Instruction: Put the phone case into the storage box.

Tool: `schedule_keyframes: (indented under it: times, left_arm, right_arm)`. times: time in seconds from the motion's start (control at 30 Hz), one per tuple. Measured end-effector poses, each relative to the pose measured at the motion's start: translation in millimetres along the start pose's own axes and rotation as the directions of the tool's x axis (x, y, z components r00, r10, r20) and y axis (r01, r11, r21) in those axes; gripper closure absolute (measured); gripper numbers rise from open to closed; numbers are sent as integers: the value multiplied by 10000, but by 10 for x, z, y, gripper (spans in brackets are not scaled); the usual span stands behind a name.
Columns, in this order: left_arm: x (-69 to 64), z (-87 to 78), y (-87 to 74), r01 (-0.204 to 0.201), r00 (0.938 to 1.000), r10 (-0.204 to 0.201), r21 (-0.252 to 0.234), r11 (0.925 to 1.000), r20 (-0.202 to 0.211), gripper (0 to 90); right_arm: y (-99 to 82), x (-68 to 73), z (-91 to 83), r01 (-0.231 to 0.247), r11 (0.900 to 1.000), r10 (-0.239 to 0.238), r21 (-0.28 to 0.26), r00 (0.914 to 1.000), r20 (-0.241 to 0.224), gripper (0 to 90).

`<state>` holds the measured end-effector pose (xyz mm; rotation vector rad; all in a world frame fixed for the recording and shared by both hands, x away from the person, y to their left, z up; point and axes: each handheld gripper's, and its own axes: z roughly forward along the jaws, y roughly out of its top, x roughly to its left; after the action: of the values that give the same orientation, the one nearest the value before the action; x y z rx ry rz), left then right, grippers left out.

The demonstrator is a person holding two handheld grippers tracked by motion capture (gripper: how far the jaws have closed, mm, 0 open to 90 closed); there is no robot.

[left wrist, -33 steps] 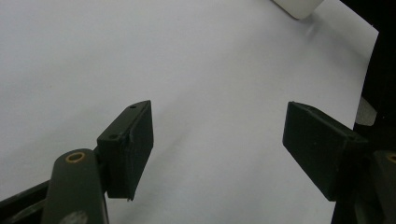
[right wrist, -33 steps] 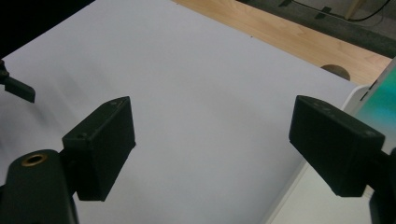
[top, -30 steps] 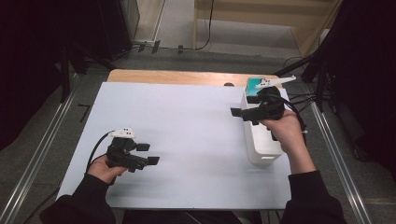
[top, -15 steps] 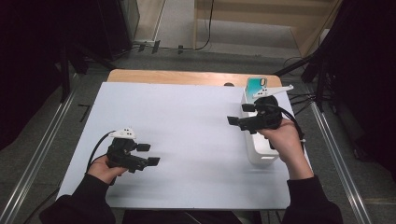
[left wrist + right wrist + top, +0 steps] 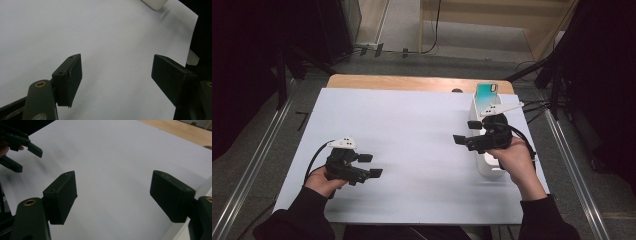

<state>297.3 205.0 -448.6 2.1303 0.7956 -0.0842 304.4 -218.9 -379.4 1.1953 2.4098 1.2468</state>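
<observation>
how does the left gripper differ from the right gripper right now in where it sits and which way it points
The left gripper sits near the table's front-left over bare white sheet; the right gripper is farther back, beside the white holder with the phone. The left gripper points right, the right gripper points left. Both are open and empty.

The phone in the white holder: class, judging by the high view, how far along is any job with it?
Nothing looks done: the phone stands in the white holder at the table's right edge. Nothing is in hand: the left gripper and right gripper are both open and empty above the white sheet. Any handling remains.
</observation>
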Motion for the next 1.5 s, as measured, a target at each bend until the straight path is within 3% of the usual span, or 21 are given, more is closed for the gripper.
schedule_keyframes:
  times: [0.27, 1.5]
  left_arm:
    - [2, -16, -7, -56, 10000, 56, -15, 10000, 35, 242]
    - [-59, -7, -4, -299, 9993, 300, -60, 9995, 238, 242]
  right_arm:
    - [-134, 78, 58, 335, 9993, -338, -189, 9993, -165, 217]
    - [-686, 250, 147, 457, 9983, -418, 348, 9937, -1039, 217]
